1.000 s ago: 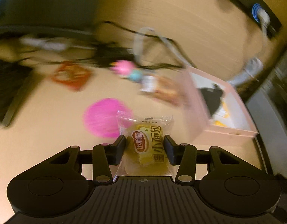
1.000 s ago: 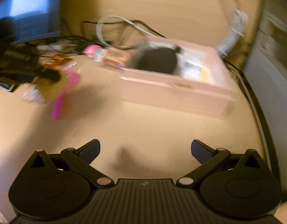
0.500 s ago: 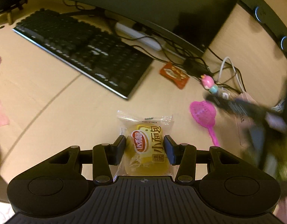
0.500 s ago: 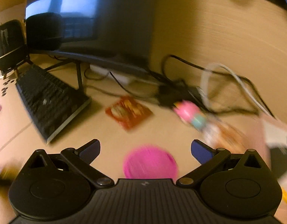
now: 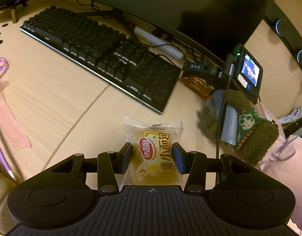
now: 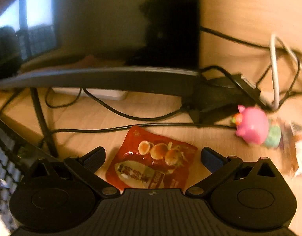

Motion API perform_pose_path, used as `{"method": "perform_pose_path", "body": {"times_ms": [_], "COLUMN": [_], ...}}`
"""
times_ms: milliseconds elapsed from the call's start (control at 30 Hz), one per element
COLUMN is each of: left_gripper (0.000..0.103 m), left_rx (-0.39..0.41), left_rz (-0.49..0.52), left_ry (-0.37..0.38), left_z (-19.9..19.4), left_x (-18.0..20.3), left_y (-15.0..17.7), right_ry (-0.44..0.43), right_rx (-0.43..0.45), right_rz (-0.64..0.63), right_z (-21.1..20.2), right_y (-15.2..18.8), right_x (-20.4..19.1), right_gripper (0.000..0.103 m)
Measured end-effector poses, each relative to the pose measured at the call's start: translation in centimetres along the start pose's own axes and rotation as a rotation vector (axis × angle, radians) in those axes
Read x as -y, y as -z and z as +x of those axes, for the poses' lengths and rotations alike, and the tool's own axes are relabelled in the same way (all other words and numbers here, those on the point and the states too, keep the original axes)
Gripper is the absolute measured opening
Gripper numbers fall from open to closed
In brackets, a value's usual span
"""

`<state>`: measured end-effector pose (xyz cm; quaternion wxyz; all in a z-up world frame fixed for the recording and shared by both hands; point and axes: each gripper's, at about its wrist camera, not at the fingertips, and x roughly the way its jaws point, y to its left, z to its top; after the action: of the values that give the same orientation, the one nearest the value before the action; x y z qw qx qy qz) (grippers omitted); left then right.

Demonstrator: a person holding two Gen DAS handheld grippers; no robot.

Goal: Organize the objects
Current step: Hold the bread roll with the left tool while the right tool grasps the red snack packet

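Closest in, the left gripper (image 5: 152, 154) has its jaws clamped on the yellow bun packet (image 5: 153, 153), pads pressing both sides of the clear wrapper, the packet lifted above the worktop (image 5: 58, 98) just short of the keyboard's near right corner. Beyond it lies the black keyboard (image 5: 103, 59), running away to the left. Right of the keyboard, a hand in a green knitted glove (image 5: 241, 125) carries the other tool, its small lit screen (image 5: 249, 71) facing this way. Left of the keyboard, at the worktop's edge, lies a pink ribbon (image 5: 7, 118).

Over to the right gripper (image 6: 153, 158): jaws spread wide apart, nothing between the pads, poised over the red snack pouch (image 6: 152, 161), which lies flat on the worktop off the keyboard's right end. Further right of it stands a pink pig toy (image 6: 253, 124), blurred. Behind, a white power strip (image 6: 95, 93) and black cables (image 6: 119, 114) run under the monitor (image 6: 103, 29), beyond the keyboard.
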<state>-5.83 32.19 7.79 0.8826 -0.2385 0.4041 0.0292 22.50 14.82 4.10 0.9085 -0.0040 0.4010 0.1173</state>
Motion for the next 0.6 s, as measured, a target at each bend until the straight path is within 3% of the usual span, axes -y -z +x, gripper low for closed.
{"method": "perform_pose_path", "body": {"times_ms": [67, 100, 133, 233, 433, 600], "left_gripper": [0.050, 0.050, 0.050, 0.050, 0.050, 0.050], "left_rx": [-0.001, -0.002, -0.003, -0.016, -0.056, -0.095], "left_rz": [-0.003, -0.004, -0.005, 0.006, 0.084, 0.149], "left_ry": [-0.002, -0.003, -0.002, 0.003, 0.044, 0.098], "left_z": [0.0, 0.0, 0.1, 0.5, 1.8, 3.0], "left_x": [-0.4, -0.6, -0.7, -0.4, 2.0, 5.5], "left_y": [-0.2, -0.3, -0.4, -0.6, -0.7, 0.0], "right_ry": [0.021, 0.023, 0.006, -0.028, -0.128, -0.151], "right_rx": [0.006, 0.016, 0.021, -0.016, 0.014, 0.086], "right_rz": [-0.065, -0.091, -0.111, -0.139, -0.182, -0.189], "right_z": [0.2, 0.0, -0.2, -1.3, -7.7, -16.0], "right_y": [0.3, 0.5, 0.7, 1.0, 2.6, 5.1], "right_x": [-0.8, -1.0, -1.1, -1.1, -0.2, 3.8], "right_gripper": [0.099, 0.092, 0.086, 0.080, 0.078, 0.078]}}
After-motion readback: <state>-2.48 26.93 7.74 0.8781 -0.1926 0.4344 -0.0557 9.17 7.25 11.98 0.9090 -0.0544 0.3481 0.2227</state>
